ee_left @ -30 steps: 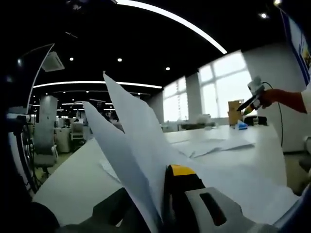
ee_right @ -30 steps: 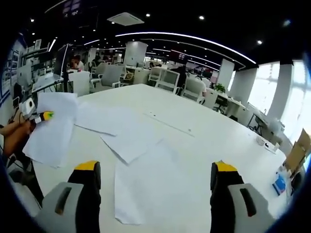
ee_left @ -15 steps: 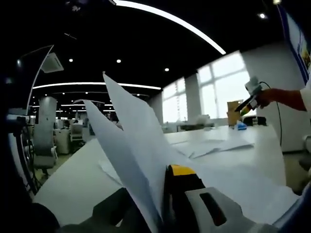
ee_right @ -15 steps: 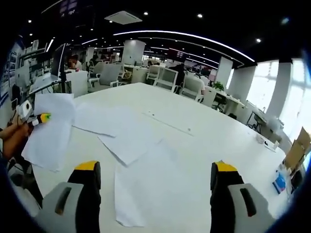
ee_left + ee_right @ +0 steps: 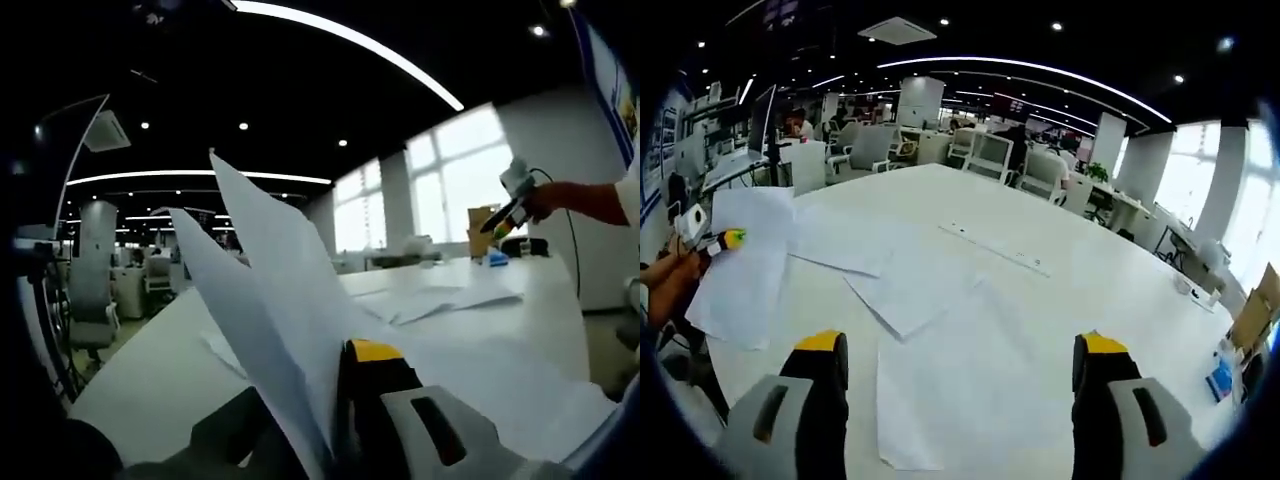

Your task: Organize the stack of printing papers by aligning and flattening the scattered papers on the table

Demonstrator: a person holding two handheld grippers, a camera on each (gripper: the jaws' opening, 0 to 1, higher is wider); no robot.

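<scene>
The left gripper (image 5: pixel 335 400) was clamped on white sheets of paper (image 5: pixel 270 290), lifted at the person's left hand (image 5: pixel 670 285). The right gripper (image 5: pixel 958 400) hung with jaws wide apart, raised on an outstretched arm (image 5: pixel 590 203).

ceiling (image 5: pixel 1060 40): dark, spot lamps, curved light strips | windows (image 5: pixel 455 190): tall, bright, far right in left gripper view | table (image 5: pixel 1110 290): long, white | office chairs (image 5: pixel 985 160): pale, far side | columns (image 5: pixel 920 100): white, far | cardboard box (image 5: pixel 483 228): far on table
</scene>
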